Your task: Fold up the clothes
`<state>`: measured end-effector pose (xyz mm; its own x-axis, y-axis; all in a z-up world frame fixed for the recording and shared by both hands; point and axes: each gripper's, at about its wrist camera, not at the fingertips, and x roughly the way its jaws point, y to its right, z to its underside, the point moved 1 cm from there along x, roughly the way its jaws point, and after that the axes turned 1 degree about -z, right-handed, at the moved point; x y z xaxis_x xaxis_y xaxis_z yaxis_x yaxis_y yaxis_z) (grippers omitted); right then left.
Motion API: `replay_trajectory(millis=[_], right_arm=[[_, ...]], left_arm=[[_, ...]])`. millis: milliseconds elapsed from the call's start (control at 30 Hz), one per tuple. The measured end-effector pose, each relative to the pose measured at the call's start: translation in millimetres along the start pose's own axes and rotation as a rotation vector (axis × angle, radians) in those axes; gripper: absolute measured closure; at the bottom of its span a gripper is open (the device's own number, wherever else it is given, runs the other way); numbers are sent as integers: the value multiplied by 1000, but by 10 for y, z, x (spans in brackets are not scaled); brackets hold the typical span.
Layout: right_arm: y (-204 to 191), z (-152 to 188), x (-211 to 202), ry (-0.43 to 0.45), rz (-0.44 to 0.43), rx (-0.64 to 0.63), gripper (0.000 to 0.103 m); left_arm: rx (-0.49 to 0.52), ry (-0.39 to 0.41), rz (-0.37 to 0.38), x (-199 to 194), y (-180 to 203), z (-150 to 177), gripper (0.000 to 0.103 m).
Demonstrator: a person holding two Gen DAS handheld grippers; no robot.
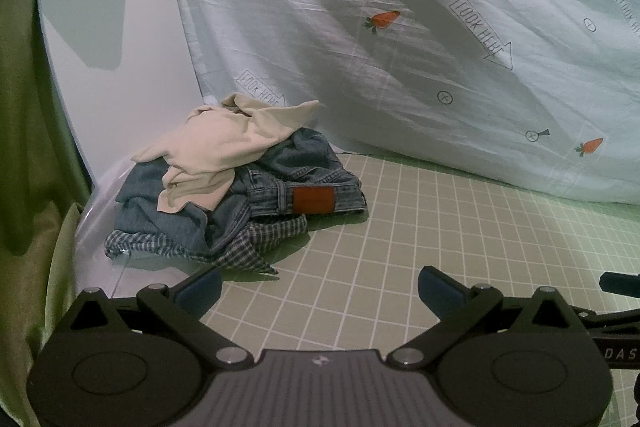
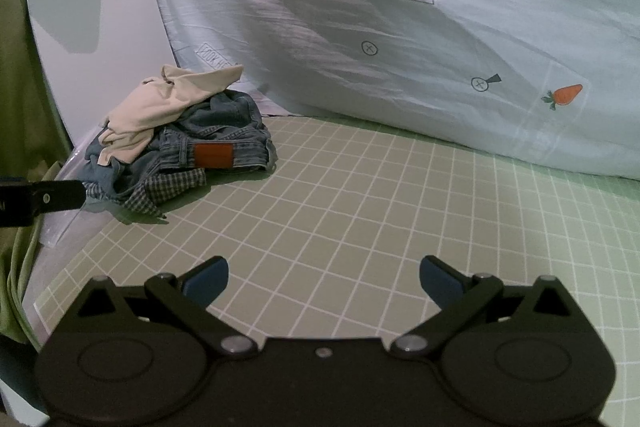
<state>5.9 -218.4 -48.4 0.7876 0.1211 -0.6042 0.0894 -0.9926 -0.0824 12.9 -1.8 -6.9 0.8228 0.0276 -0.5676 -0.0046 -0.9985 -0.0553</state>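
While the heap of clothes [image 1: 236,187] lies unfolded at the far left of the green grid mat [image 1: 400,247], no garment is in either tool, so the step in hand is judged to be the first pick. The heap holds three pieces: a cream garment [image 1: 224,143] crumpled on top, blue jeans [image 1: 304,187] with a brown waistband patch [image 1: 313,199] beneath it, and a checked cloth [image 1: 256,239] at the bottom, its corner trailing toward the camera. The heap partly rests on what looks like a clear plastic sheet [image 1: 96,211] at the mat's left edge.

The left tool [image 1: 320,291] hangs near the heap with its jaws spread wide and nothing between them. The right tool [image 2: 324,279] hangs over bare mat, well apart from the heap, likewise wide and empty.

Recommendation: take the cream garment first, since it lies uppermost and free. Grip it at an edge or corner, not the bunched middle, so the jeans are not dragged along. Carry it to the open mat on the right, where both tools can spread it flat before any fold.

Behind the mat a pale quilt [image 1: 440,27] printed with carrots rises steeply; a white board [image 1: 120,67] and green curtain [image 1: 24,107] stand to the left. Risk noted: a loose hem may catch the jeans.
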Motion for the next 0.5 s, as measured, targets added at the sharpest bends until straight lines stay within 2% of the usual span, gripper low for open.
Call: replay_trajectory(millis=[267,500], right_arm=[[29,-20,46,-8,-3,0,0],[43,-193,173,2,-15,1,0]], left_arm=[[-1,-6,-2,56,5,-19,0],[-15,-8,-24,164,-29,-98,0]])
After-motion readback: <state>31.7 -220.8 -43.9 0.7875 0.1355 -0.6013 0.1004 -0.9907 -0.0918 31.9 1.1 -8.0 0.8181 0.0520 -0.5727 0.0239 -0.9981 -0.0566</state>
